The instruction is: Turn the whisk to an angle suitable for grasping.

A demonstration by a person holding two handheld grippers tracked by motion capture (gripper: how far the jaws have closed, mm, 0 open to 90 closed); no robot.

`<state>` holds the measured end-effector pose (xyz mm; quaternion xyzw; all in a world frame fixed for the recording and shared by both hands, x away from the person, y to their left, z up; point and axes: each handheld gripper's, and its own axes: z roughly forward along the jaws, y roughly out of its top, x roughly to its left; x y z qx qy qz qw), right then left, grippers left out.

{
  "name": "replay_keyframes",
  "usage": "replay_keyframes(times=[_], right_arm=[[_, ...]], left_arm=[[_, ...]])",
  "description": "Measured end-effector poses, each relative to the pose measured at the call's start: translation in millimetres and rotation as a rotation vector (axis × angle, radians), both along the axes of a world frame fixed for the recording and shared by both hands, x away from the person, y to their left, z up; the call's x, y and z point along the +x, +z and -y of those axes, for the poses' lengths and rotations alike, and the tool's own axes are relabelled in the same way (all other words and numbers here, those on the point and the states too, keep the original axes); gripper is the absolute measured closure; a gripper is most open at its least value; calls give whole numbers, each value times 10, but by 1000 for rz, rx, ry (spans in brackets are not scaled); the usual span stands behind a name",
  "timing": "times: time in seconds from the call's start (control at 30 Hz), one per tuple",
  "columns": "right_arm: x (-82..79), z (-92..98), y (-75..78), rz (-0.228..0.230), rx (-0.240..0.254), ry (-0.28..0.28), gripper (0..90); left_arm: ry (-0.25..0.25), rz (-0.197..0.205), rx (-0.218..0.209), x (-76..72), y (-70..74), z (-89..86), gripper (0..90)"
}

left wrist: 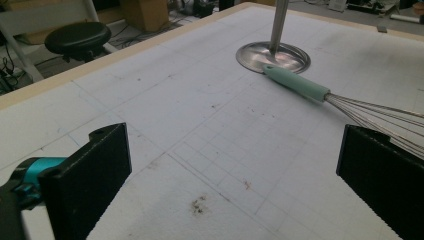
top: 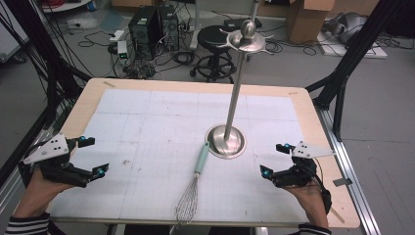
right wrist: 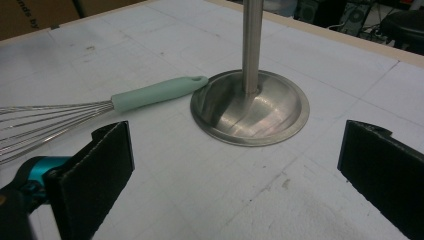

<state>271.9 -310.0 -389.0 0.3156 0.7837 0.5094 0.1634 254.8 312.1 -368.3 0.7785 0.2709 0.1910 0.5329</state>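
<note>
The left gripper [top: 94,155] hovers at the surface's [top: 147,117] left edge, fingers spread wide and empty. Well to its right lies a whisk [top: 192,190], its mint handle tip touching the round base of a steel stand [top: 226,142]. Farther right, the right gripper [top: 274,157] hovers with fingers likewise released. No readable writing.

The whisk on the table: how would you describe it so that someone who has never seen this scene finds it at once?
Start at the steel stand, a tall pole on a round base near the middle of the white gridded mat. The whisk lies flat on the mat, its handle tip at the base's rim and its wires reaching the table's near edge. Its mint-green handle is unlike anything else there.
</note>
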Motion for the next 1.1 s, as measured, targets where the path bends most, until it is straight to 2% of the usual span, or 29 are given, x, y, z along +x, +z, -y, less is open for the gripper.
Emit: replay_keyframes(times=[0.2,0.37,0.47,0.63,0.73,0.9,1.03,1.1], right_arm=[[-4,-38,18,2,-1,44,7],[-24,-85,41,14,-12,55,7],[-36,-150,115,32,-6,81,7],[-33,-260,222,43,-11,155,7],[-11,-325,294,32,-25,199,7],[17,-404,378,33,-54,242,7],[46,-501,458,25,-78,300,7],[51,-515,477,24,-81,308,7]], left_arm=[[6,-5,0,17,-16,-34,17],[6,-2,5,8,-13,-49,17],[-4,1,5,0,-17,-61,17],[-1,-6,12,7,-33,-68,17],[-4,-2,9,4,-17,-62,17],[4,4,15,0,-7,-71,17],[7,3,11,1,-9,-93,17],[7,2,10,0,-7,-95,17]])
